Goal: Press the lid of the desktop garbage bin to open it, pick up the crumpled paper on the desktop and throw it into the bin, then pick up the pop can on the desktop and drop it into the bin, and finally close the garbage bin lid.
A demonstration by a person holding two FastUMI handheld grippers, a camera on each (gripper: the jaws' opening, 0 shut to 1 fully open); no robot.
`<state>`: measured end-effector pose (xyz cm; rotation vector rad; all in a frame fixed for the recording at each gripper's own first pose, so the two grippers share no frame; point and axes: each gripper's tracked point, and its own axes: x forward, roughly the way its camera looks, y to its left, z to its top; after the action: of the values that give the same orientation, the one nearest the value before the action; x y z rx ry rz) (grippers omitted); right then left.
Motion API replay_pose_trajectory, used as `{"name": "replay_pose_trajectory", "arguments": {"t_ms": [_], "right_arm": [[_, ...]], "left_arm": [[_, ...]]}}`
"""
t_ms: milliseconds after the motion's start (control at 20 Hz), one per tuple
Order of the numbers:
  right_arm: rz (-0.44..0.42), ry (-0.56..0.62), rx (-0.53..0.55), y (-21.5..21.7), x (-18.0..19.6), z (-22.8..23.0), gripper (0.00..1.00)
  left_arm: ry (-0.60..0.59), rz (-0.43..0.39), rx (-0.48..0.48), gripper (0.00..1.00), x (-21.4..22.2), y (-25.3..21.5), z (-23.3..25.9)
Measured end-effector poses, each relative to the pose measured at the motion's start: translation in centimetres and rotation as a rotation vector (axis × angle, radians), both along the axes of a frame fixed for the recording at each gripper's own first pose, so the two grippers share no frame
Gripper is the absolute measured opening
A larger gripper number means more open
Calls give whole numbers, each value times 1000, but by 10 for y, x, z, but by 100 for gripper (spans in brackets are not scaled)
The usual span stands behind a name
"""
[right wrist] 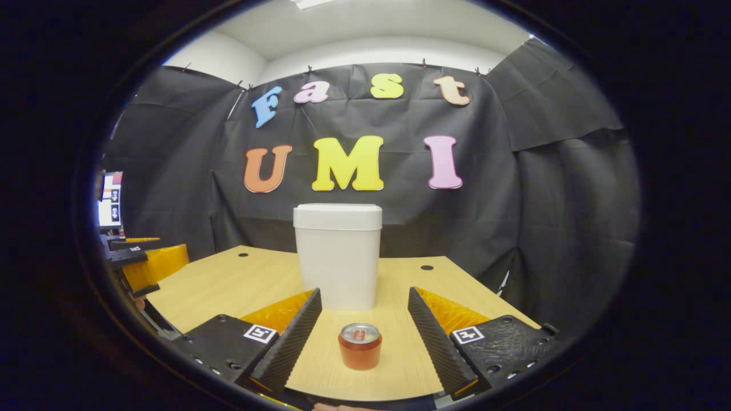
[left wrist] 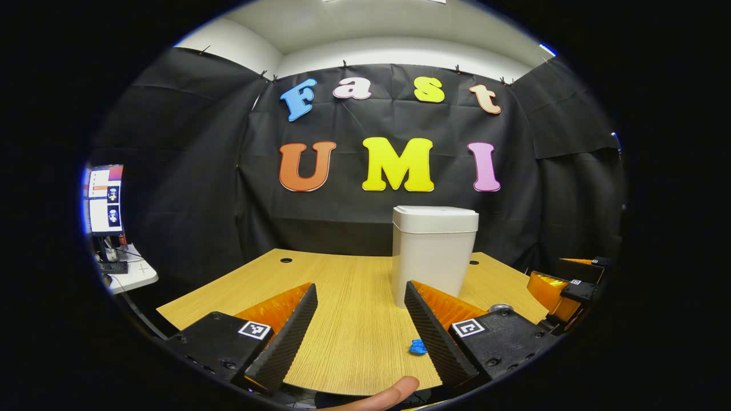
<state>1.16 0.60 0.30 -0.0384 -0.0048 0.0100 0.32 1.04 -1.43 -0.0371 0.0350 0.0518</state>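
Note:
A white desktop bin [left wrist: 433, 254] stands on the wooden desk with its lid [left wrist: 436, 218] down; the right gripper view has the bin [right wrist: 338, 260] straight ahead. A small blue crumpled paper [left wrist: 418, 346] lies near the desk's front edge, just beside the right finger of my left gripper [left wrist: 360, 330], which is open and holds nothing. An orange pop can [right wrist: 360, 346] stands upright between the spread fingers of my right gripper [right wrist: 364, 335], untouched. The right gripper [left wrist: 565, 288] also shows at the far right of the left gripper view, and the left gripper [right wrist: 145, 260] at the far left of the right gripper view.
The desk [left wrist: 348, 285] has small cable holes [left wrist: 286, 260] near its back edge. A side table with a monitor [left wrist: 105, 200] stands to the left. A person's fingertip [left wrist: 394, 394] shows at the bottom of the left gripper view.

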Motion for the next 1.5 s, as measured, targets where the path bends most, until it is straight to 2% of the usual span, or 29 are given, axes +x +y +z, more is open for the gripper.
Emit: {"name": "replay_pose_trajectory", "arguments": {"t_ms": [350,450,500,650,700,750,800,850,900,1000,1100,1500], "right_arm": [[-1,-50,-11,8,22,34,94],[0,-67,-11,12,37,50,90],[8,-74,-7,15,45,59,83],[34,-93,-7,26,75,85,74],[34,-87,-8,24,87,90,65],[49,-84,-1,28,97,96,60],[63,-73,6,34,106,101,51],[70,-64,3,36,113,103,51],[54,-57,11,33,130,110,40],[88,-34,16,47,148,116,12],[78,-24,15,50,167,125,0],[84,59,-20,81,239,136,0]], "left_arm": [[21,15,-8,99,13,7,-8],[27,17,-17,99,15,9,-9],[34,13,-29,99,16,8,-11],[39,-1,-25,99,15,3,-12],[38,-3,-8,99,15,2,-12],[32,-7,8,99,14,1,-10],[28,-8,23,99,12,2,-9],[23,-7,31,99,12,2,-8],[20,-10,34,99,12,1,-7],[23,-18,37,99,13,0,-9],[36,-8,35,99,14,6,-11],[22,35,17,99,18,25,-7]]}}
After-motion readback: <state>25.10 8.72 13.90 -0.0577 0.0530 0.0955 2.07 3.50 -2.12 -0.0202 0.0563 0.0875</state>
